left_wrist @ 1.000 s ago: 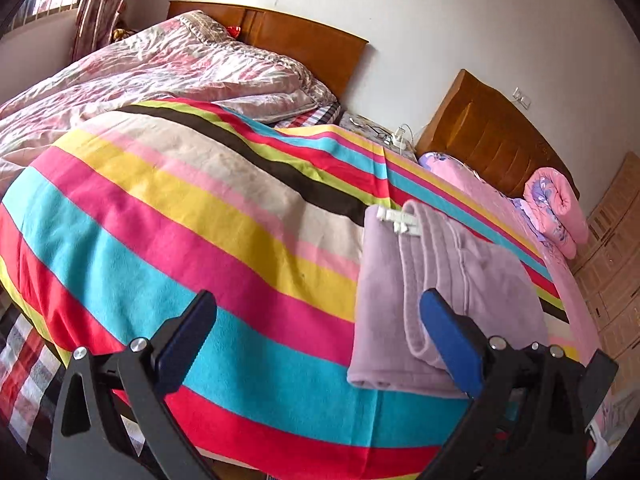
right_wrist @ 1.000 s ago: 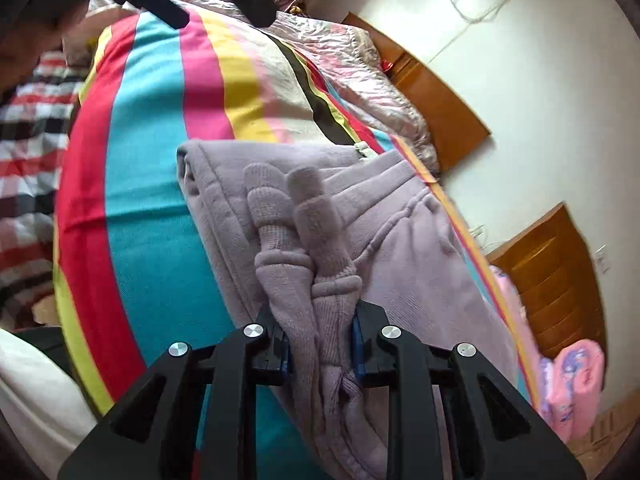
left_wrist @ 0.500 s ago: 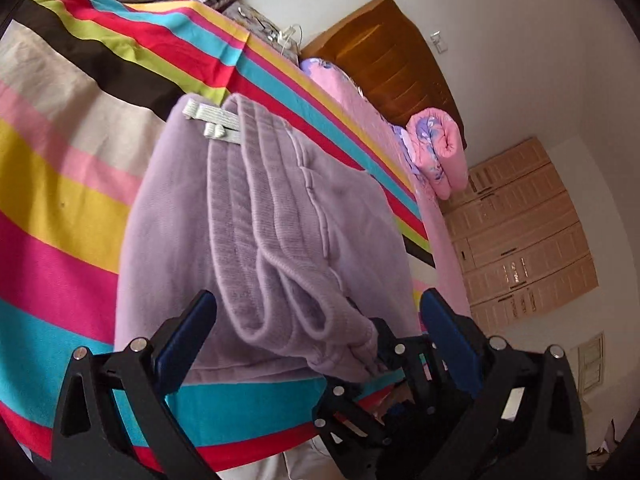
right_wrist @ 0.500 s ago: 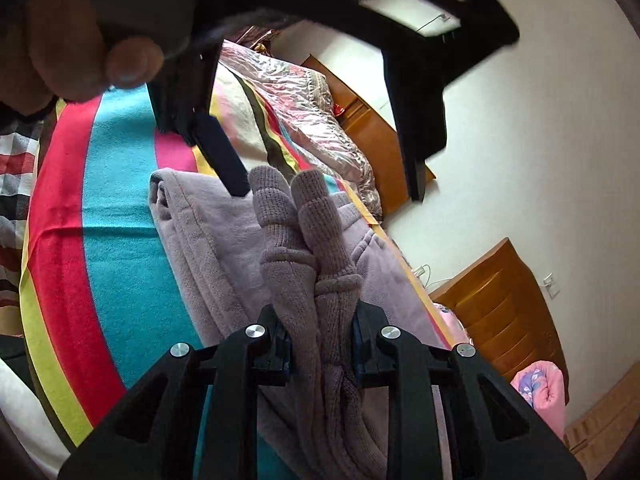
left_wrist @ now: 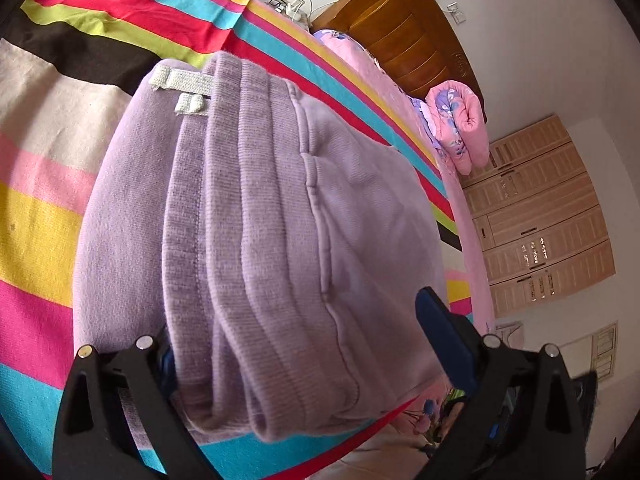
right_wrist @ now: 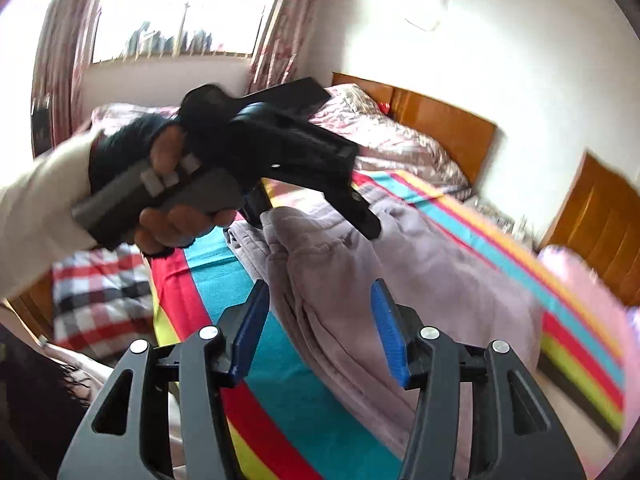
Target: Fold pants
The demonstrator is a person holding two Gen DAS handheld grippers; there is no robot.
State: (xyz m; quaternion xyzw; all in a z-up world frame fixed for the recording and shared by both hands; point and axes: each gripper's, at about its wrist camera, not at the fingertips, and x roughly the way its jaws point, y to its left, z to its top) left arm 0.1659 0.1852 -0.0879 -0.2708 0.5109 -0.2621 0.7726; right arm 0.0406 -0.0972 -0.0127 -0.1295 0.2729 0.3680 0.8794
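Left wrist view: the pants (left_wrist: 256, 240), soft lilac fleece with a ribbed waistband and a stitched pocket seam, lie folded in thick layers on a striped blanket (left_wrist: 52, 92) banded in pink, yellow, teal, red and black. A white woven label (left_wrist: 184, 84) sits at the waistband; no writing on it can be read. The left gripper (left_wrist: 300, 356) is spread wide, straddling the near edge of the folded stack. Behind stand a carved wooden headboard (left_wrist: 404, 36), a rolled pink quilt (left_wrist: 460, 124) and a pale wardrobe (left_wrist: 540, 220).

Right wrist view, blurred: the right gripper (right_wrist: 320, 328) hangs with blue pads apart, pinching nothing, above the pants (right_wrist: 380, 264). The left gripper (right_wrist: 312, 204) reaches down onto the fabric. A curtained window (right_wrist: 176, 12) lights white walls.
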